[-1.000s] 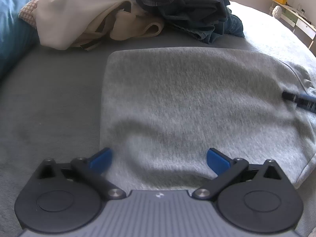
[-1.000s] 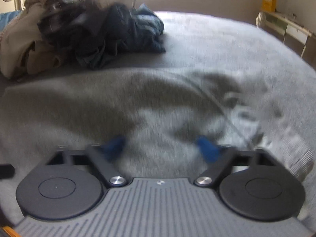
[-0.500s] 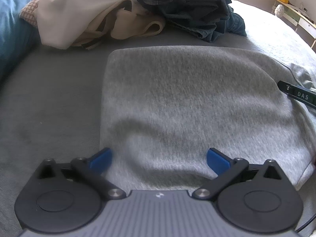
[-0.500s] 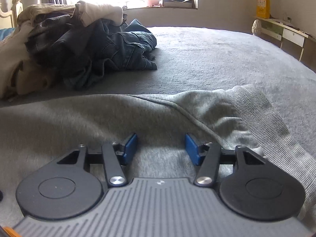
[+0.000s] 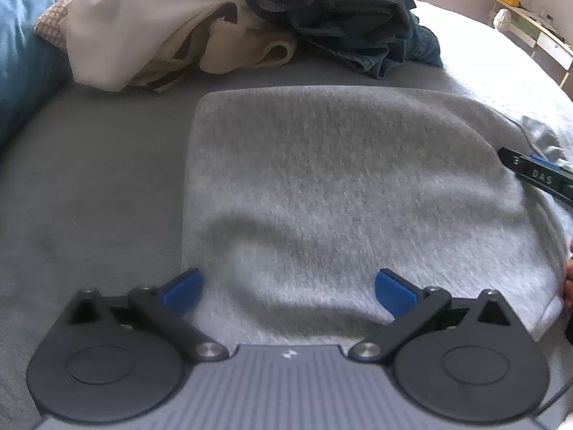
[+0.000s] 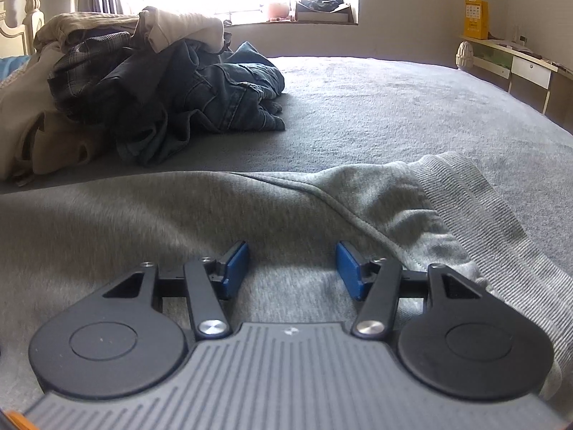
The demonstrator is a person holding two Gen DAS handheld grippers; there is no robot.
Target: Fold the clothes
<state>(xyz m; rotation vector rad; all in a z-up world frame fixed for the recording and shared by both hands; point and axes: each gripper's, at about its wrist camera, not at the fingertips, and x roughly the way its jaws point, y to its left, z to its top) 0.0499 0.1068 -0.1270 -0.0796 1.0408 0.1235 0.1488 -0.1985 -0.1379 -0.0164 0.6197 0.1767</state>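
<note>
A light grey sweatshirt lies folded flat on the grey bed cover. My left gripper hovers over its near left corner, jaws open wide, nothing between the blue pads. My right gripper sits low over the sweatshirt near the right end, jaws open about half way with only flat fabric beneath them. A ribbed hem and a seam run just to its right. In the left wrist view the right gripper's black tip pokes in from the right edge.
A heap of unfolded clothes, cream and dark denim, lies behind the sweatshirt; the same clothes heap fills the right wrist view's far left. A blue pillow sits at the left. A low desk with a yellow box stands beyond the bed.
My right gripper came down and forward over the sweatshirt, then steadied; its view went from blurred to sharp. Its tip slid further into the left wrist view. My left gripper stayed put.
</note>
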